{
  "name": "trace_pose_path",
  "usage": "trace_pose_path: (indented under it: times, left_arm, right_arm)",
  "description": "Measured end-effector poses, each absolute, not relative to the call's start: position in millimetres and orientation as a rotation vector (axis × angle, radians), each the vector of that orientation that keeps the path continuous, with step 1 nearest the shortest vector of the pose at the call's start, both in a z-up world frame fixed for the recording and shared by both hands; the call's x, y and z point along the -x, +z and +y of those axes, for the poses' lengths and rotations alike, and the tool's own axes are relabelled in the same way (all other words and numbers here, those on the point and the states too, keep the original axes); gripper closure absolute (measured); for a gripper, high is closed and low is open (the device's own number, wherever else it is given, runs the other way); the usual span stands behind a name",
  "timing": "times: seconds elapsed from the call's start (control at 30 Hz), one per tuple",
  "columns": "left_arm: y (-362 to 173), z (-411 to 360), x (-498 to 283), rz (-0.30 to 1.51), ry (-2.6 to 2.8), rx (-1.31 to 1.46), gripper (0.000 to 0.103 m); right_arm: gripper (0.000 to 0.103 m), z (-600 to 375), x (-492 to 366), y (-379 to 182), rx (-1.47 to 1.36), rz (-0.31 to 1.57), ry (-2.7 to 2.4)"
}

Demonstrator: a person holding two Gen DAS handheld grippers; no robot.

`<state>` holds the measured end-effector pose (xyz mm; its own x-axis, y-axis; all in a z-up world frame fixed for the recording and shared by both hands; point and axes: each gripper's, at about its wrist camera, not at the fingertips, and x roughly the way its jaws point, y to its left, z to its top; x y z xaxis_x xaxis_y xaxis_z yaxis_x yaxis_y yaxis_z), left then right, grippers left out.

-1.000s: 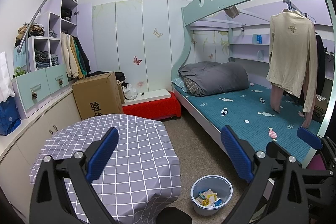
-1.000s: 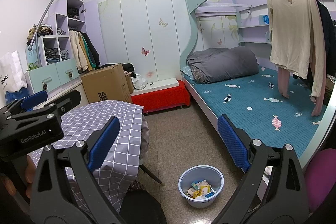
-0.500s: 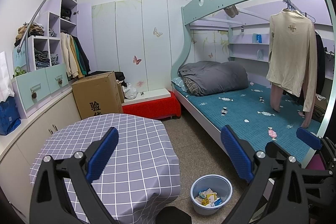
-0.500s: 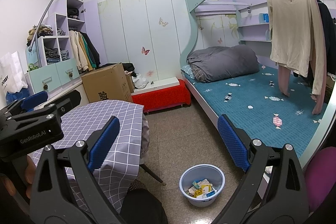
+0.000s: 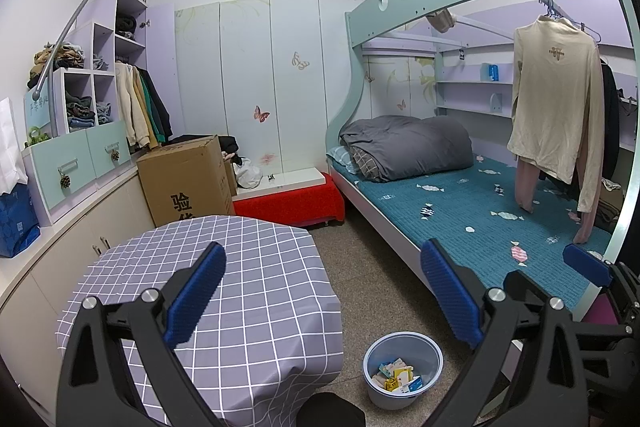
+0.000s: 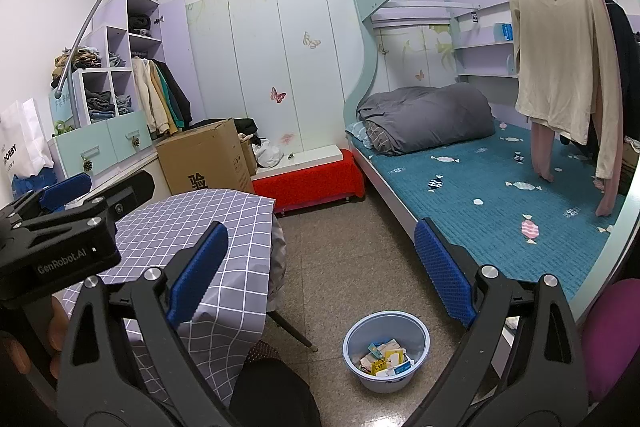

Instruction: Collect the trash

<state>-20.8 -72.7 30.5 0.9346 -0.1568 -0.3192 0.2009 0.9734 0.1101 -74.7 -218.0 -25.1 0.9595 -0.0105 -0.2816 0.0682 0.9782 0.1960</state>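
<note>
Basically both tools idle. Left tool (image 5: 320, 299) has its blue pads spread wide with nothing between them; right tool (image 6: 320, 271) likewise spread and empty. Versus a second ago neither view has shifted more than a hair, so no reach has started.

The left tool hangs above the counter (image 5: 224, 275), which wears a grey checked cloth and looks bare on top. The right tool hangs above the floor (image 6: 352, 259) between the counter and the bed (image 6: 472, 187). The bin (image 6: 386, 351), a pale blue tub, stands on the floor just below and between the right tool's pads, and it already holds a heap of small packets and wrappers (image 6: 386, 357).

Judgement: no loose trash visible on the counter or floor, so collection looks finished or close to it. The candy shapes on the bed look like printed pattern, not wrappers.

Writing: "GenRobot.AI" on the left tool's body in the right view. The cardboard box (image 5: 184, 179) carries the character 验, rest hidden. The white bag (image 6: 20, 143) shows "OBBY", first letters cut off.
</note>
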Motion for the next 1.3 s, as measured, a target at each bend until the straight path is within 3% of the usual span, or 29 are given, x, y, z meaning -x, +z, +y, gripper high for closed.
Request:
trace_pose_path:
  times: [1.3]
  left_arm:
    - [26.3, -72.3, 20.3, 0.316, -0.178, -0.145, 0.007]
  right_arm:
    - [0.011, -210.8, 73.7, -23.3, -0.21, 0.288, -0.035]
